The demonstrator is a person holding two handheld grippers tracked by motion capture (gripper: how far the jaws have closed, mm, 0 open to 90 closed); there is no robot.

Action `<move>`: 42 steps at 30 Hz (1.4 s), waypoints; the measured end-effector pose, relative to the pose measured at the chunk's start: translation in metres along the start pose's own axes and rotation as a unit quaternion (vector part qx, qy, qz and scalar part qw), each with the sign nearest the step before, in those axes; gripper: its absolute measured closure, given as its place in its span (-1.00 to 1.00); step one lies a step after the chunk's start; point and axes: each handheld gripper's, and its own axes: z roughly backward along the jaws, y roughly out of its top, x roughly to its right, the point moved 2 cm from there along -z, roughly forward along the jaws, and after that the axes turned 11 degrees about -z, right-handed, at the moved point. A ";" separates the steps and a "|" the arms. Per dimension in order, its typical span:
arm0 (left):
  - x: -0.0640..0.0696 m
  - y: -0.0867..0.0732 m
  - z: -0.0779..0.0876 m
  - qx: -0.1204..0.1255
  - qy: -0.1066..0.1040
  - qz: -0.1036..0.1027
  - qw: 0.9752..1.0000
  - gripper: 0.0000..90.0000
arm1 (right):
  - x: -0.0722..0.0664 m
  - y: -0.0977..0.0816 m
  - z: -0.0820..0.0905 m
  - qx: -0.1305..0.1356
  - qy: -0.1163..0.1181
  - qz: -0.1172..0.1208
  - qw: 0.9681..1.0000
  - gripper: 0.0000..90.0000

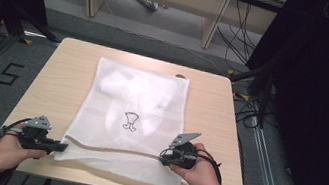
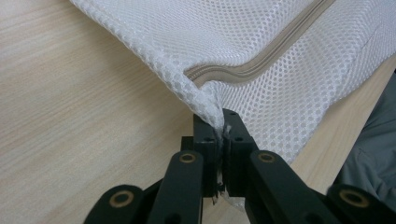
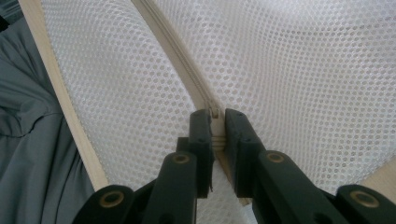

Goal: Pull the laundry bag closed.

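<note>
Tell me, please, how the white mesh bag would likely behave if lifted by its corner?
Probably floppy: the mesh bag puckers where the left gripper pinches its corner. Likely light, being thin netting around a pale, soft-looking bundle. It would probably sag between the pinched corner and the zipper.

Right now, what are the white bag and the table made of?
The white bag looks like soft plastic mesh: tiny holes all over, and you can see through it. Its zipper looks like beige woven tape. The table looks like pale wood, maybe a printed wood-look top, with fine grain lines and a matte finish.
</note>
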 end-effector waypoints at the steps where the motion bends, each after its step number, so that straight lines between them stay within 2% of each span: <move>1: 0.000 0.000 0.000 0.000 0.000 0.007 1.000 0.91 | -0.002 -0.001 0.001 -0.005 -0.001 -0.017 1.000 0.83; 3: 0.000 0.000 0.001 -0.009 -0.006 0.005 1.000 0.91 | 0.001 -0.001 0.002 -0.001 -0.001 -0.005 1.000 0.83; 4: 0.000 0.000 0.000 0.000 0.001 0.005 1.000 0.91 | 0.000 -0.002 0.002 0.000 -0.002 -0.008 1.000 0.83; 5: 0.000 0.000 0.000 0.001 -0.001 0.003 1.000 0.91 | 0.000 -0.002 0.002 -0.002 -0.002 -0.010 1.000 0.83; 6: 0.000 0.000 0.001 -0.008 -0.006 0.006 1.000 0.91 | 0.001 -0.002 0.002 -0.002 -0.001 -0.009 1.000 0.83; 7: -0.001 0.000 0.001 -0.006 -0.006 0.003 1.000 0.91 | 0.001 -0.003 0.003 -0.006 -0.003 -0.016 1.000 0.83; 9: -0.001 0.000 0.001 -0.006 -0.007 0.002 1.000 0.91 | 0.003 -0.003 0.003 -0.006 0.000 -0.010 1.000 0.83; 14: -0.001 0.000 0.001 -0.007 -0.002 0.000 1.000 0.91 | 0.003 -0.004 0.004 -0.004 -0.003 -0.011 1.000 0.83; 15: -0.001 0.000 0.001 -0.010 -0.004 0.000 1.000 0.91 | 0.002 -0.005 0.004 -0.005 -0.001 -0.021 1.000 0.83; 16: -0.001 0.000 0.001 -0.009 -0.006 0.001 1.000 0.91 | 0.004 -0.005 0.004 -0.003 -0.004 -0.012 1.000 0.83; 22: -0.001 0.000 0.001 -0.008 -0.004 0.002 1.000 0.91 | 0.004 -0.006 0.005 -0.008 -0.007 -0.015 1.000 0.83; 23: 0.000 0.000 0.000 0.003 0.001 0.003 1.000 0.91 | 0.005 -0.006 0.006 -0.010 -0.007 -0.019 1.000 0.83; 24: -0.001 0.000 0.000 0.001 0.000 0.002 1.000 0.91 | 0.005 -0.007 0.006 -0.010 -0.007 -0.016 1.000 0.83; 28: -0.001 0.000 0.000 0.002 0.000 0.004 1.000 0.91 | 0.006 -0.009 0.008 -0.011 -0.008 -0.027 1.000 0.83; 29: -0.001 0.000 0.000 0.002 0.000 0.004 1.000 0.91 | 0.008 -0.010 0.007 -0.005 -0.008 -0.019 1.000 0.83; 31: -0.001 0.000 0.001 -0.007 -0.001 0.003 1.000 0.91 | 0.008 -0.011 0.008 -0.008 -0.009 -0.028 1.000 0.83; 34: -0.002 0.000 0.001 -0.009 -0.004 0.002 1.000 0.91 | 0.010 -0.013 0.009 -0.005 -0.012 -0.021 1.000 0.83; 35: -0.002 0.000 0.001 -0.008 -0.003 0.003 1.000 0.91 | 0.010 -0.014 0.010 -0.009 -0.012 -0.029 0.999 0.83; 38: -0.002 0.000 0.001 -0.007 -0.004 0.003 1.000 0.91 | 0.011 -0.015 0.011 -0.011 -0.017 -0.028 0.999 0.83; 39: -0.001 0.000 0.002 -0.008 -0.002 0.003 1.000 0.91 | 0.010 -0.016 0.011 -0.011 -0.013 -0.036 0.999 0.83; 41: -0.002 0.000 0.001 -0.008 -0.004 0.003 1.000 0.91 | 0.012 -0.016 0.011 -0.011 -0.013 -0.029 0.999 0.83; 42: -0.001 0.000 0.000 0.001 0.002 0.005 1.000 0.91 | 0.012 -0.016 0.011 -0.013 -0.013 -0.033 0.999 0.83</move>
